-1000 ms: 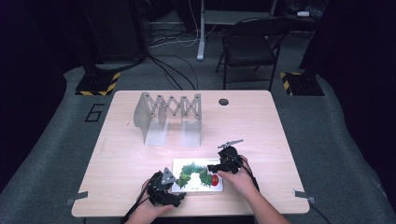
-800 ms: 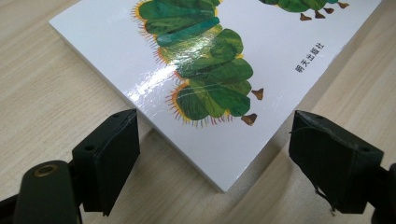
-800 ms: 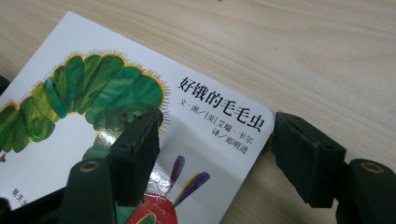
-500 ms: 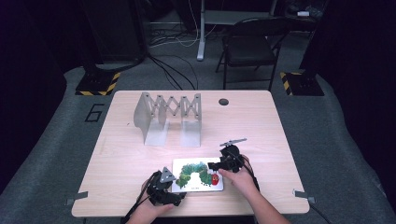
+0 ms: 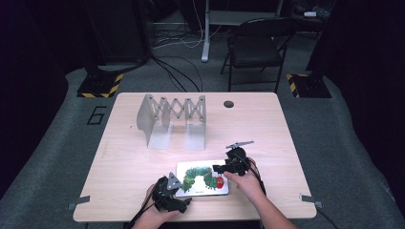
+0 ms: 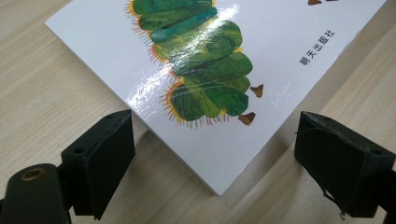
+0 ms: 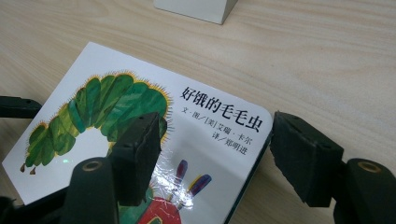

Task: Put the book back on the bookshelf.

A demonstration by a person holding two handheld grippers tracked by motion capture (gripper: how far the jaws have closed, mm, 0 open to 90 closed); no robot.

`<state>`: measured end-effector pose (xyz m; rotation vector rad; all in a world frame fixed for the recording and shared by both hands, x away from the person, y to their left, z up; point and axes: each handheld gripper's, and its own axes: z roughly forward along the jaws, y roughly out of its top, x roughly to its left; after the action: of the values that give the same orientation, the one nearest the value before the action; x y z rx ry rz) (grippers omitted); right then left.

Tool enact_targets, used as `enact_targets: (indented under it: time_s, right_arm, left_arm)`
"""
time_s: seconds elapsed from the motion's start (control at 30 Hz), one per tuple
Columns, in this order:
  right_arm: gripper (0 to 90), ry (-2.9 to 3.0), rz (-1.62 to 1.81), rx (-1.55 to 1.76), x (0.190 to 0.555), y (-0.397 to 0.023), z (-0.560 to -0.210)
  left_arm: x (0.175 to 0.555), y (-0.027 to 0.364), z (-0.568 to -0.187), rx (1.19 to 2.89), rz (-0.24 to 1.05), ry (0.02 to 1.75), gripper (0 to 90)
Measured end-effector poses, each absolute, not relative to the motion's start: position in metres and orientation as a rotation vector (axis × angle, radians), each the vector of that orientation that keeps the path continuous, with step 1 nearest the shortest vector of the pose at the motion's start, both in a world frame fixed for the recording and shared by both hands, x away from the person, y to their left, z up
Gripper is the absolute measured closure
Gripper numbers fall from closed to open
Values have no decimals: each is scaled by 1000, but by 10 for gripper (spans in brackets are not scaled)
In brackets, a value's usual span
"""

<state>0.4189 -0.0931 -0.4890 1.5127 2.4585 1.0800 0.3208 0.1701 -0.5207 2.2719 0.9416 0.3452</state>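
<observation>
High view — book [image 5: 203,177] lies flat at table's [image 5: 267,129] near edge | our left gripper [image 6: 212,156] spread wide at its corner, no contact | right gripper [image 7: 215,154] jaws straddle the spine corner, just closing, pads not yet pressing | lift not begun; rack [image 5: 173,120] stands apart.

1. The picture book [image 5: 201,178] lies flat on the counter [image 5: 258,124], cover up, close to the near edge.
2. Its cover is glossy white and shows a green caterpillar [image 6: 201,60] with a red head [image 5: 219,182], the body arching across the cover.
3. Black Chinese title characters [image 7: 219,114] sit near one rounded corner, with smaller lines of text beneath.
4. It is a thick board book, closed, with light glare on the cover.
</observation>
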Motion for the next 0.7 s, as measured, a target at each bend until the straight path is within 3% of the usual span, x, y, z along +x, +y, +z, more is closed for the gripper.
enact_targets:
  time_s: [0.7]
  right_arm:
    - [342,2499,1028,1480,428,-94,-505]
  left_arm:
    - [321,169,-522,2260,361,937,124]
